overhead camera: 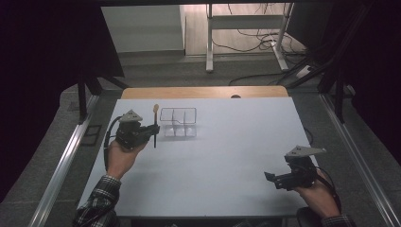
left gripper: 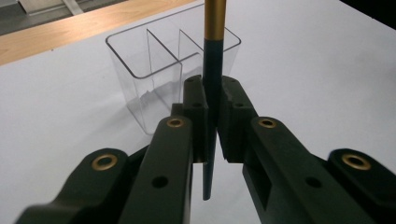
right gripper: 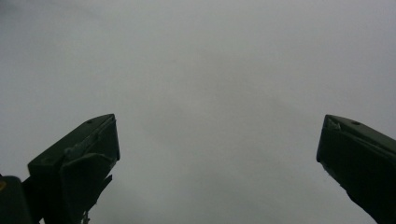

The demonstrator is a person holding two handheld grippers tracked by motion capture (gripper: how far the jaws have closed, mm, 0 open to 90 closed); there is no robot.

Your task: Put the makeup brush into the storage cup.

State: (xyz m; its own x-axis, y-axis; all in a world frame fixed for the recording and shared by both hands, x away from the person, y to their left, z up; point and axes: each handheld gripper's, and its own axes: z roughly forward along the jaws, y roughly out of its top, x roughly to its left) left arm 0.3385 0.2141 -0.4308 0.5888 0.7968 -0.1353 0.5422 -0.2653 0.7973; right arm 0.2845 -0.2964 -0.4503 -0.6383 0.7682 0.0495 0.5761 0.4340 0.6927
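White table [overhead camera: 227, 151] with a wooden strip along its far edge. Clear plastic organizer [overhead camera: 178, 122] with inner dividers stands upright on the table's far-left part, open top up. Left gripper [overhead camera: 155, 130], held in the person's left hand [overhead camera: 118, 158], sits just left of the organizer; its fingers [left gripper: 196, 116] are closed tight on a spoon [overhead camera: 155, 124], clamping the dark handle. The spoon stands upright, gold part and bowl above the fingers, dark handle end poking out below, off the table. In the left gripper view the spoon [left gripper: 212, 84] is in line with the organizer [left gripper: 154, 70] behind it, not inside it. Right gripper [overhead camera: 270, 178] rests at the near-right of the table in the right hand [overhead camera: 319, 194], well apart from everything; its fingers [right gripper: 88, 154] are spread wide over bare table, nothing between.
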